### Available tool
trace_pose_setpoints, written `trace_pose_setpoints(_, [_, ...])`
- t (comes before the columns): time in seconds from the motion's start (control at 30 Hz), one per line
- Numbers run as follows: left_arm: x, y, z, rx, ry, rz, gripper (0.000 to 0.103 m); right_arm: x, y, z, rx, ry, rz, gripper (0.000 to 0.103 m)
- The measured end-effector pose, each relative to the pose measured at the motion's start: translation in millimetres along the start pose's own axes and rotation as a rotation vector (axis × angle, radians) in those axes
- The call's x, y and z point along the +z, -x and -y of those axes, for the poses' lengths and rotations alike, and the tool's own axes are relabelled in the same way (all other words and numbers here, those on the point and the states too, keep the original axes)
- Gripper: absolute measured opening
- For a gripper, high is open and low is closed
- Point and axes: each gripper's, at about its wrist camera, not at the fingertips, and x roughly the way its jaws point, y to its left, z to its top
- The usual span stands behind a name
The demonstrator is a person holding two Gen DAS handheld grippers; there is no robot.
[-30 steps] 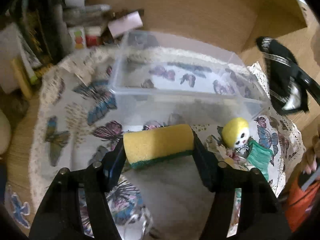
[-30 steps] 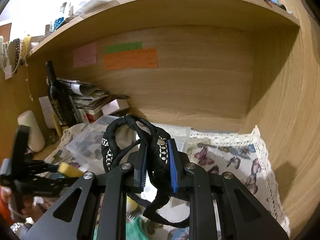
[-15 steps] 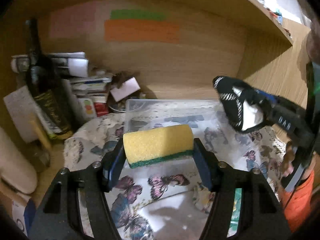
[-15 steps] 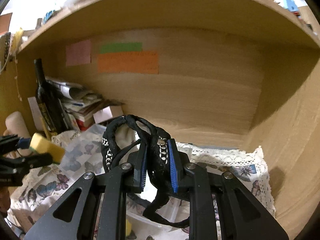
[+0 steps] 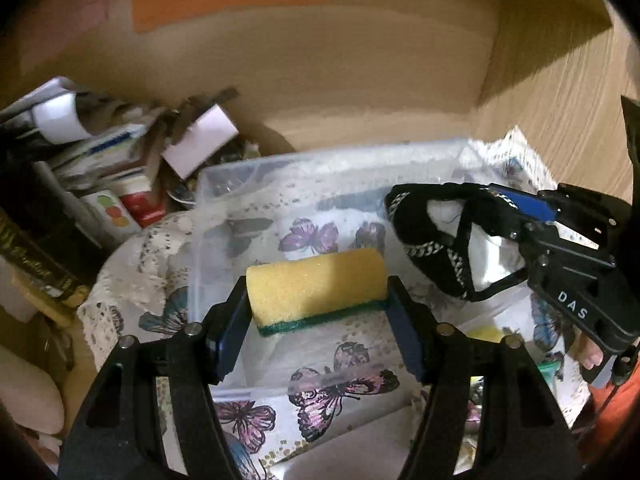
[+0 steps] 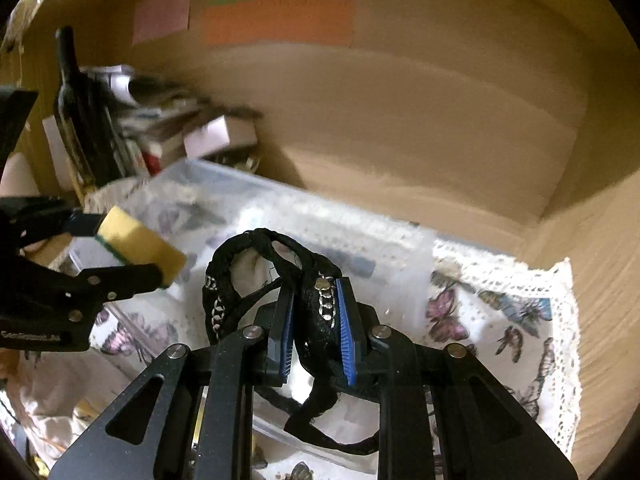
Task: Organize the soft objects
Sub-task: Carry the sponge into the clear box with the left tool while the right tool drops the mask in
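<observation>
My left gripper [image 5: 318,294] is shut on a yellow sponge [image 5: 316,286] with a green scouring side and holds it above the clear plastic bin [image 5: 240,176]. My right gripper [image 6: 316,316] is shut on a black strappy fabric piece with silver studs [image 6: 256,272], also above the bin [image 6: 280,204]. In the left wrist view the right gripper [image 5: 520,208] and the black piece [image 5: 436,232] hang over the bin's right half. In the right wrist view the left gripper [image 6: 140,246] and sponge [image 6: 136,242] sit at the left.
The bin stands on a butterfly-print cloth [image 6: 500,312] with a lace edge inside a wooden alcove. Papers, small boxes [image 5: 200,140] and a dark bottle [image 6: 76,112] crowd the back left. Coloured notes [image 6: 276,20] stick to the back wall. The wooden side wall [image 6: 600,280] is close on the right.
Both grippers have moved forward and tilted down toward the bin, each with its object still held. The bin now lies directly under both.
</observation>
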Motion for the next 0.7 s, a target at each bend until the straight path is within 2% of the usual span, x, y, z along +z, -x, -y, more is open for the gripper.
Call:
trace_pose_setpoints(0.23, [-1,-16,7,-0.011,-0.036,-0.02,0.065,-5,-13,0,0.004,0.006,-0.055,0.024])
trace_pose_setpoints(0.33, [-2,-15,9,-0.009,-0.051,-0.015,0.067,-6,-10,3,0.0,0.0,-0.049,0.037])
trace_pose_setpoints(0.4, [-3,-15,8,-0.018,-0.047,-0.019,0.069,-6,-3,6,-0.004,-0.01,-0.028,0.054])
trace_pose_setpoints(0.57, [-4,-8,5,-0.018,-0.033,-0.014,0.08,-8,21,13,-0.006,-0.014,0.022,0.06])
trace_pose_setpoints(0.63, [-5,0,4,-0.018,-0.026,0.007,0.081,-8,29,14,-0.012,-0.014,0.038,0.063])
trace_pose_setpoints(0.7, [-5,10,2,-0.027,-0.02,0.031,0.082,-9,41,15,-0.008,-0.015,0.062,0.072])
